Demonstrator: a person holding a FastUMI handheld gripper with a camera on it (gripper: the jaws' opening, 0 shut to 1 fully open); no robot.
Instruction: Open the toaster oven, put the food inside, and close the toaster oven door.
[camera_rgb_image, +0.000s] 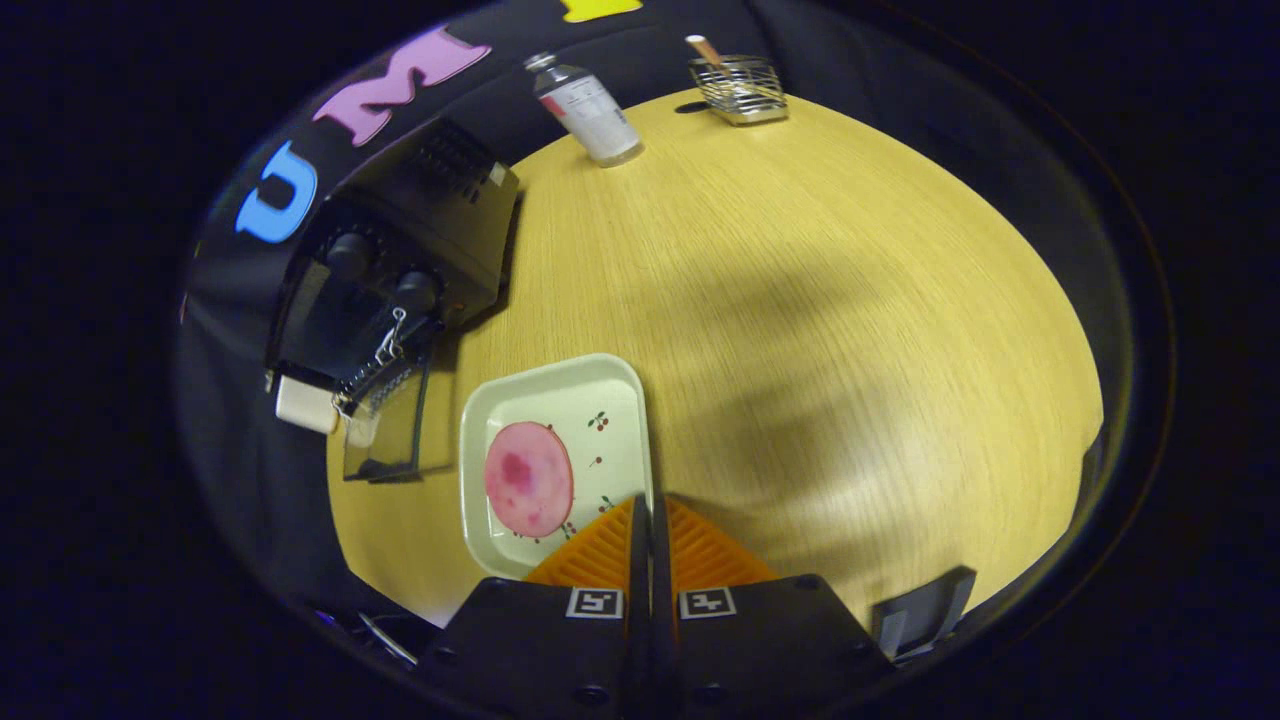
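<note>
Tongs (648, 520) pinch the near right rim of the food tray (560, 400), fingers pressed together on its edge.

Both fingers meet with the tray's thin rim caught between them, so the grip is clenched on the tray, which lies flat on the wooden table (820, 300). That tray is pale cream, rectangular with rounded corners and printed with small cherry sprigs. On it, just ahead and to the left of the fingertips, lies the food (528, 478): a round, flat pink slice with a darker red blotch near its middle. Further ahead and left stands the black toaster oven (420, 220), two round knobs on its front, its glass door (385, 425) swung down open onto the table. Far beyond the fingers stand a clear bottle (588, 108) and a wire basket (740, 90).
</note>
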